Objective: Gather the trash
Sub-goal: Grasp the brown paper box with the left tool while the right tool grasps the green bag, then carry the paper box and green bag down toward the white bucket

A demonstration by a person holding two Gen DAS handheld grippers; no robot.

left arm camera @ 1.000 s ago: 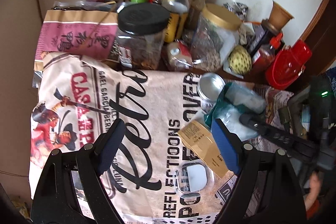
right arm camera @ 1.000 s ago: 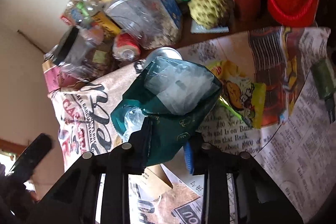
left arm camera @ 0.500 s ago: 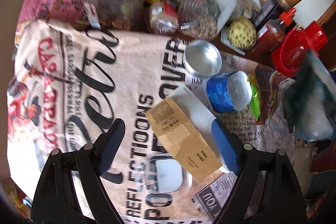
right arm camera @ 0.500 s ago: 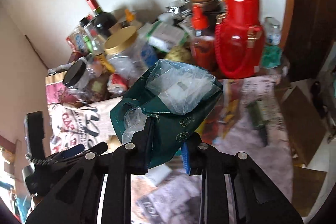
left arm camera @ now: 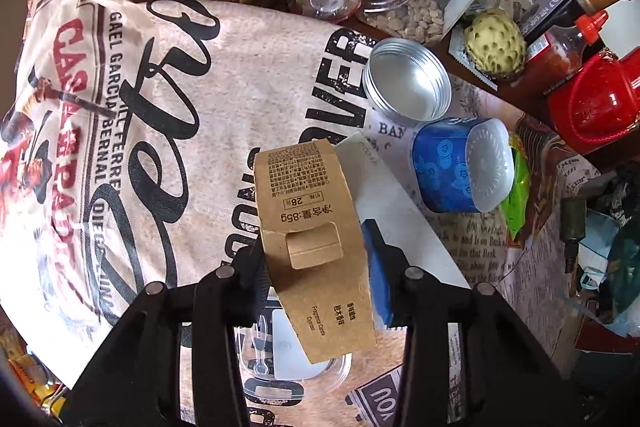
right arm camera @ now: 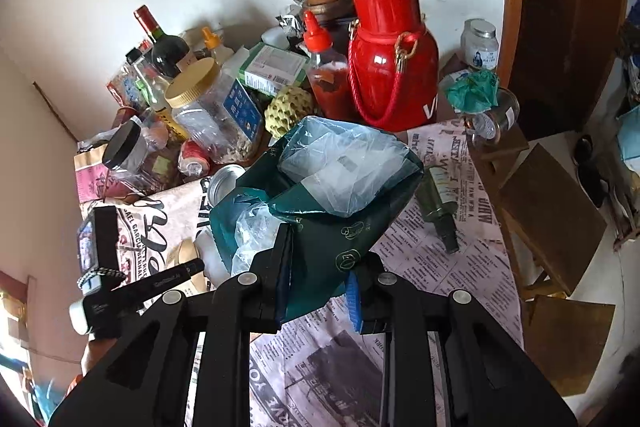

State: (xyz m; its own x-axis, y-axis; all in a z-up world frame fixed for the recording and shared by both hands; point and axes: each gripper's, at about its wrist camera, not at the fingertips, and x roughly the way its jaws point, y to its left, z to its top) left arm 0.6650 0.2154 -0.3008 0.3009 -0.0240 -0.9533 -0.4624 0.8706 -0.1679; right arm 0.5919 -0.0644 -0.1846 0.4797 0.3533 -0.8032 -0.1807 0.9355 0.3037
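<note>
1. The brown card sleeve (left arm camera: 316, 247) is pinched between the pads of the left gripper (left arm camera: 316, 267); its long axis runs forward, away from the gripper.
2. The green bag (right arm camera: 328, 211), clamped in the right gripper (right arm camera: 316, 287), is held open above the table (right arm camera: 460, 267).
3. A blue cup (left arm camera: 460, 167) and a metal lid (left arm camera: 408, 83) lie ahead to the right; open room is found leftward.

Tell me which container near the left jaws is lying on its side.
The blue flower-print tub with the translucent white lid, tipped so its lid faces right. The silver tin just behind it sits flat, open side up.
</note>
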